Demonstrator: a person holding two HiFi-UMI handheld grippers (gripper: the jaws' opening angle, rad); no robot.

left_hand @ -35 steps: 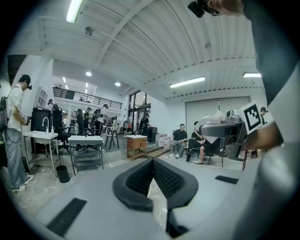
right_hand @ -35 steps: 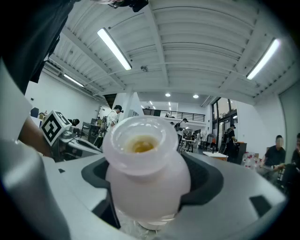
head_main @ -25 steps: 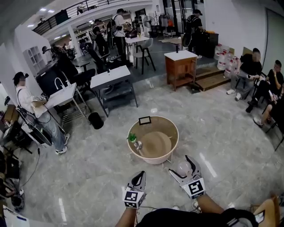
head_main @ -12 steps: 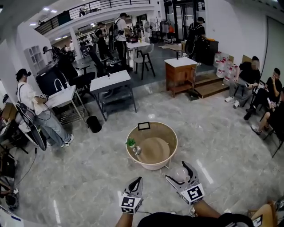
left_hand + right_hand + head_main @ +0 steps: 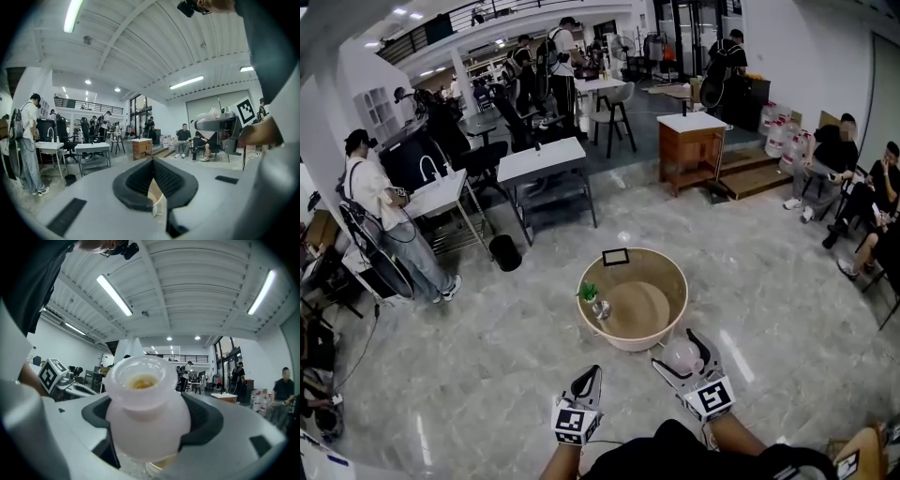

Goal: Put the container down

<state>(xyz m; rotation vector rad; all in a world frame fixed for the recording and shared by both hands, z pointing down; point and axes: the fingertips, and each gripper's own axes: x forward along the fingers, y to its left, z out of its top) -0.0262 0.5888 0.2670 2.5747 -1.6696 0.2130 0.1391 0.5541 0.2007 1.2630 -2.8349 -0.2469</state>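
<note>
A translucent white jar-shaped container (image 5: 682,355) is held upright in my right gripper (image 5: 680,352), low in the head view and just short of the near rim of a round beige table (image 5: 675,273). In the right gripper view the container (image 5: 145,404) fills the space between the dark pads (image 5: 209,418), and something yellowish shows in its open mouth. My left gripper (image 5: 592,376) hovers to the left, jaws together and empty. The left gripper view shows its black pads (image 5: 140,178) meeting in a point. A small green plant (image 5: 587,292) and a dark frame (image 5: 615,256) stand on the table.
Grey marble floor surrounds the round table. A white desk (image 5: 539,161) and a black bin (image 5: 503,253) stand behind it to the left, a wooden cabinet (image 5: 694,141) behind to the right. A person (image 5: 380,220) stands at far left; seated people (image 5: 839,150) line the right wall.
The head view has shifted a little. The right gripper still holds the container in front of the table, and the left gripper stays shut beside it.
</note>
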